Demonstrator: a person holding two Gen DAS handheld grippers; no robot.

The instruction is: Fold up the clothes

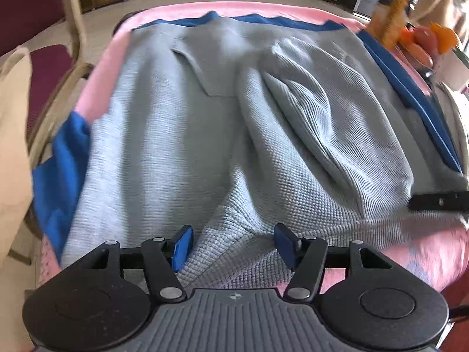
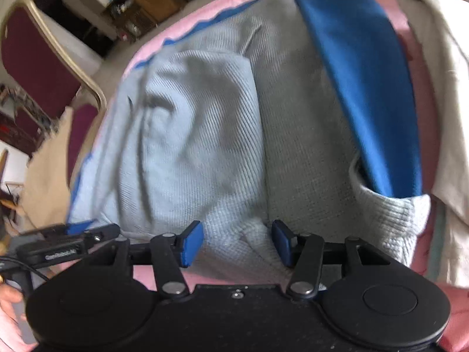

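Observation:
A light grey-blue waffle-knit garment (image 1: 181, 123) lies spread on the pink-covered table (image 1: 205, 10), over a blue cloth (image 1: 61, 158). My left gripper (image 1: 234, 246) is open, with its blue pads on either side of a raised bunch of the garment's near edge. My right gripper (image 2: 237, 242) is also open, with a bunch of the same garment (image 2: 205, 135) between its pads, next to a ribbed cuff (image 2: 392, 223). The blue cloth (image 2: 360, 79) shows to the right. Part of the right gripper (image 1: 439, 201) shows at the right edge of the left wrist view.
A maroon chair with a metal frame (image 1: 73, 29) stands left of the table, also in the right wrist view (image 2: 35, 55). A beige cloth (image 1: 11, 146) hangs at the left. Orange fruit (image 1: 431, 41) sits at the far right. A cream cloth (image 2: 439, 88) lies on the right.

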